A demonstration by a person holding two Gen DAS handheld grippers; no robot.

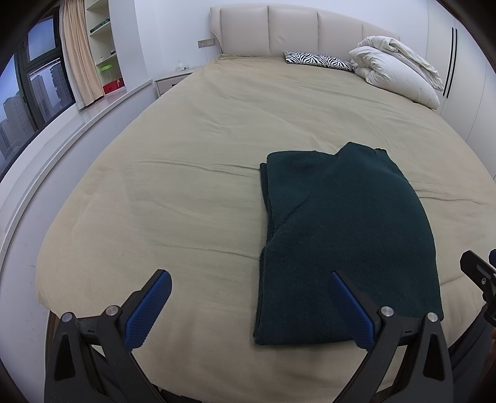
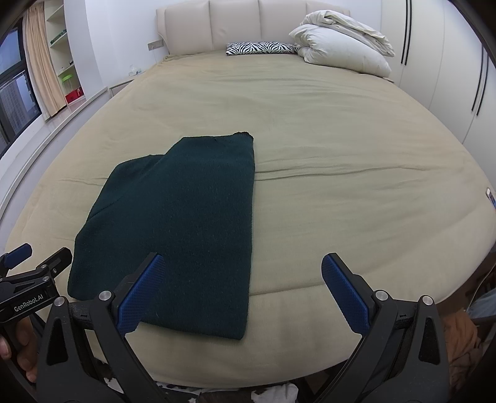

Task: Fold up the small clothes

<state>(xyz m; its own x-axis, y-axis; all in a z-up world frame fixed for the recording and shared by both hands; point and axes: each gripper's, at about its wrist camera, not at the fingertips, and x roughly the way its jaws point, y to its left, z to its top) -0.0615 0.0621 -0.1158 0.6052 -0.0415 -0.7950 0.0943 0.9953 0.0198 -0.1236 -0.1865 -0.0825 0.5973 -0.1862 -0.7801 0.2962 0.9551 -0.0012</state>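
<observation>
A dark green knit garment [image 1: 341, 235] lies folded into a long rectangle on the beige bed [image 1: 186, 186], near its front edge. It also shows in the right wrist view [image 2: 179, 223]. My left gripper [image 1: 251, 297] is open and empty, held above the bed's front edge, its right finger over the garment's near left corner. My right gripper [image 2: 241, 285] is open and empty, its left finger over the garment's near end. The left gripper [image 2: 34, 263] shows at the left edge of the right wrist view, the right gripper [image 1: 480, 276] at the right edge of the left wrist view.
A zebra-print pillow [image 2: 260, 48] and a bundled white duvet [image 2: 341, 46] lie at the padded headboard [image 2: 235, 21]. A window sill [image 1: 62, 130], shelves and a nightstand [image 1: 169, 82] stand left of the bed. White wardrobe doors [image 2: 449, 62] stand on the right. Clothes lie on the floor [image 2: 462, 344].
</observation>
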